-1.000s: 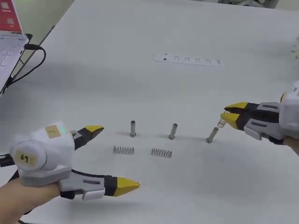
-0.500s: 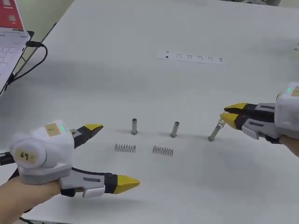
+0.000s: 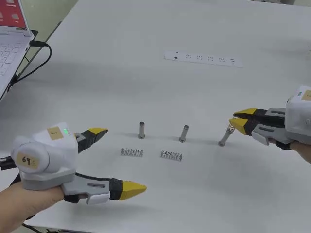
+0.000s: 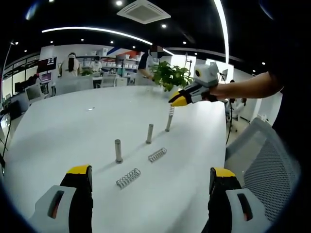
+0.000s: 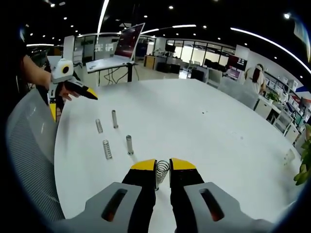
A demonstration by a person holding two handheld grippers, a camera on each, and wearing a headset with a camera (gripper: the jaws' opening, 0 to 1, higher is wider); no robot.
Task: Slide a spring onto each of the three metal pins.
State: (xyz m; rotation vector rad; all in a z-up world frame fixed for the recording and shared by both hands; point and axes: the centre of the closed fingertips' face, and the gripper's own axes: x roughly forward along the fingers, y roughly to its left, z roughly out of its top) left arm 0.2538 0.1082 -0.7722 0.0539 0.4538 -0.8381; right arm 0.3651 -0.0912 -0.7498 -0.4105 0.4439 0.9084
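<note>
Three metal pins stand in a row on the white table: the left pin (image 3: 142, 130), the middle pin (image 3: 184, 133) and the right pin (image 3: 224, 138), which leans to the right. My right gripper (image 3: 237, 119) is shut on a spring (image 3: 230, 128) at the leaning pin's top end. In the right gripper view this spring (image 5: 162, 170) is pinched between the yellow tips of the right gripper (image 5: 163, 165). Two loose springs (image 3: 131, 152) (image 3: 171, 155) lie in front of the pins. My left gripper (image 3: 119, 160) is held open, low at the front left, with nothing in it.
A white power strip (image 3: 203, 59) lies far behind the pins. A laptop (image 3: 10, 29) with a black cable (image 3: 33, 62) sits at the far left edge. A mesh chair (image 4: 265, 160) stands close to the table's near edge.
The head view has shifted slightly. My right gripper keeps the spring at the top of the leaning pin, and the left gripper stays open in place.
</note>
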